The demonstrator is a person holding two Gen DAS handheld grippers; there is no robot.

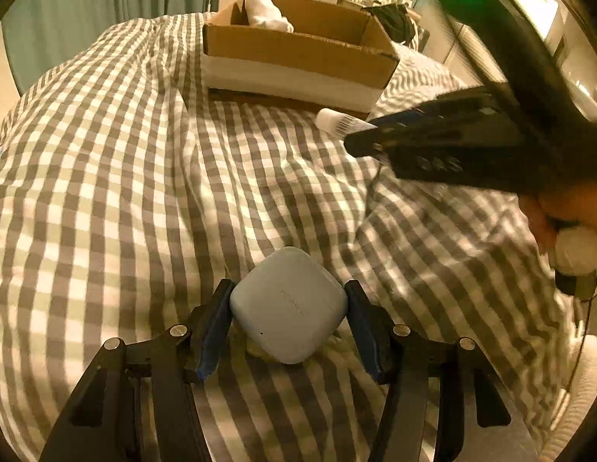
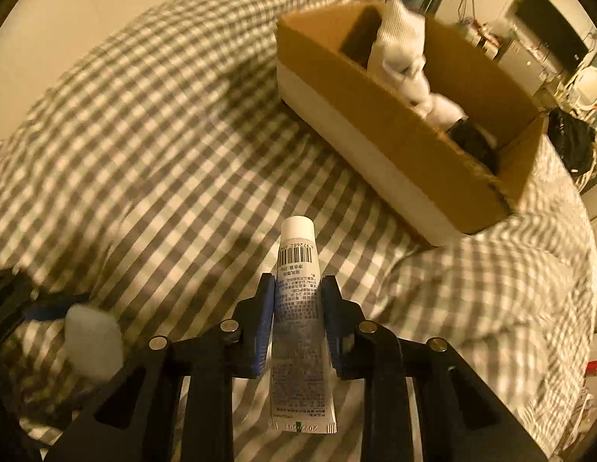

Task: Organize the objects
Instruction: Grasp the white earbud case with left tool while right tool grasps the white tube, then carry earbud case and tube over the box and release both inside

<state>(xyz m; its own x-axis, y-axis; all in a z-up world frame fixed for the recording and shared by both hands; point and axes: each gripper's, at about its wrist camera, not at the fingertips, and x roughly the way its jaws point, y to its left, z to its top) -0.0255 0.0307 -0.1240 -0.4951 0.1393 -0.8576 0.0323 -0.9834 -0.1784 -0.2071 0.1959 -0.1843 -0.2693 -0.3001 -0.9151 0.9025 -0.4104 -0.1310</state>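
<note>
My left gripper point(image 1: 288, 290) is shut on a pale earbud case point(image 1: 286, 304) and holds it just above the checked bedspread. My right gripper point(image 2: 297, 283) is shut on a white tube point(image 2: 298, 308) with a barcode, cap pointing forward. In the left wrist view the right gripper point(image 1: 360, 142) is at the right, with the tube's cap point(image 1: 329, 120) sticking out toward the cardboard box point(image 1: 294, 54). The box point(image 2: 394, 134) stands on the bed ahead and holds white socks point(image 2: 402, 54) and a dark item point(image 2: 471, 140). The left gripper's case shows blurred at lower left in the right wrist view point(image 2: 92, 340).
The checked duvet point(image 1: 125, 177) is rumpled, with a raised fold point(image 2: 471, 281) right of the tube. Green curtains point(image 1: 86, 11) hang behind the bed. A cluttered desk point(image 2: 529, 54) and a black bag point(image 2: 571, 142) lie beyond the box.
</note>
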